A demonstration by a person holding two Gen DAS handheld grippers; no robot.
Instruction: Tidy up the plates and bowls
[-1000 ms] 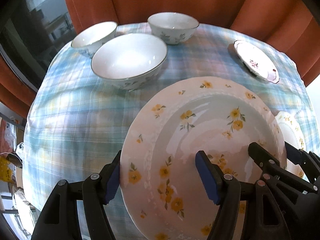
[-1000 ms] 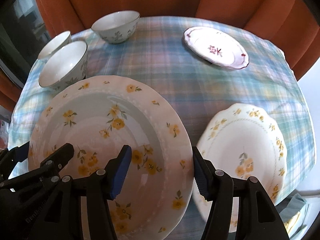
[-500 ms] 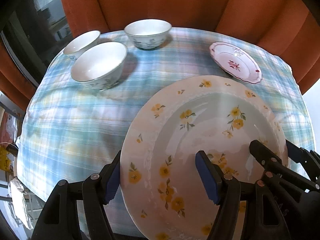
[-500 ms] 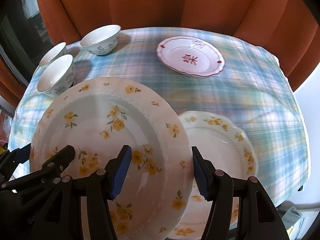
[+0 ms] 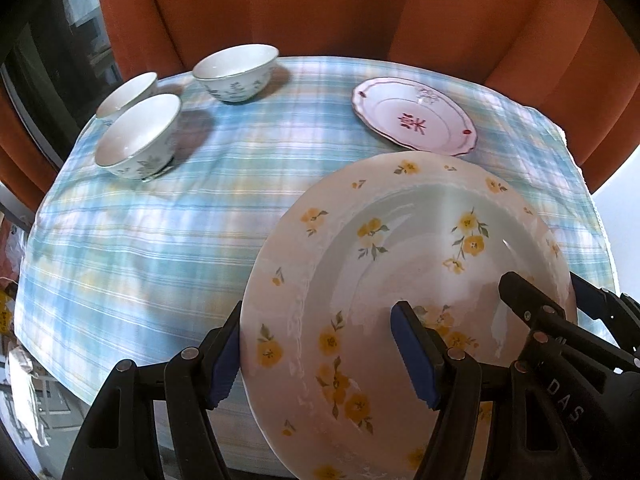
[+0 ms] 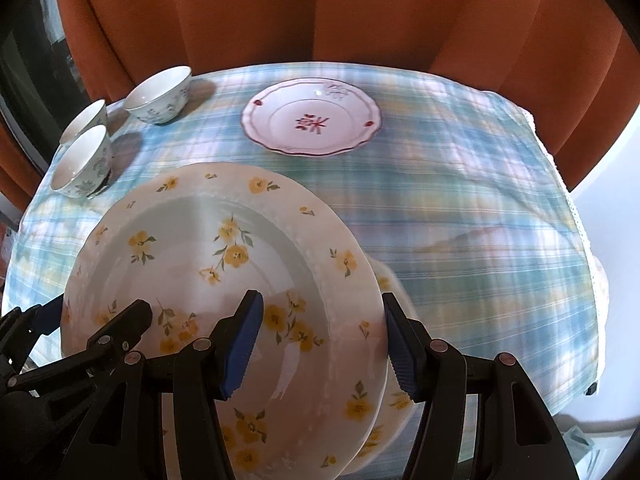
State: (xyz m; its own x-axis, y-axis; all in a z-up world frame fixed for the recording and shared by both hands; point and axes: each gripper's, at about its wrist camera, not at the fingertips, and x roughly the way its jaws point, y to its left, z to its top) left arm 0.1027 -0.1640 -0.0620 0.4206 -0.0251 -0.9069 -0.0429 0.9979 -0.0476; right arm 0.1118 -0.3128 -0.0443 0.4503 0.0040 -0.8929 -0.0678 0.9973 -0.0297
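The yellow-flowered plate (image 5: 416, 280), empty, hangs tilted above the tabletop (image 5: 200, 216), its left rim clamped by the left tool (image 5: 320, 354), its right by the right tool (image 6: 322, 346). Three empty bowls (image 5: 138, 136) sit far left; the pink plate (image 6: 311, 116) has open cloth around it.

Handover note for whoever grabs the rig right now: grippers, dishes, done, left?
Left gripper: shut on the large yellow-flower plate, at its left rim.
Right gripper: shut on the same plate's right rim; plate is off the cloth.
Smaller yellow-flower plate: on the tablecloth, directly beneath the carried plate's right edge.
Pink-flower plate: alone, far centre.
Three bowls: far left, unstacked.
Done: large plate lifted.
Left: set it down, probably with the plates; gather bowls.
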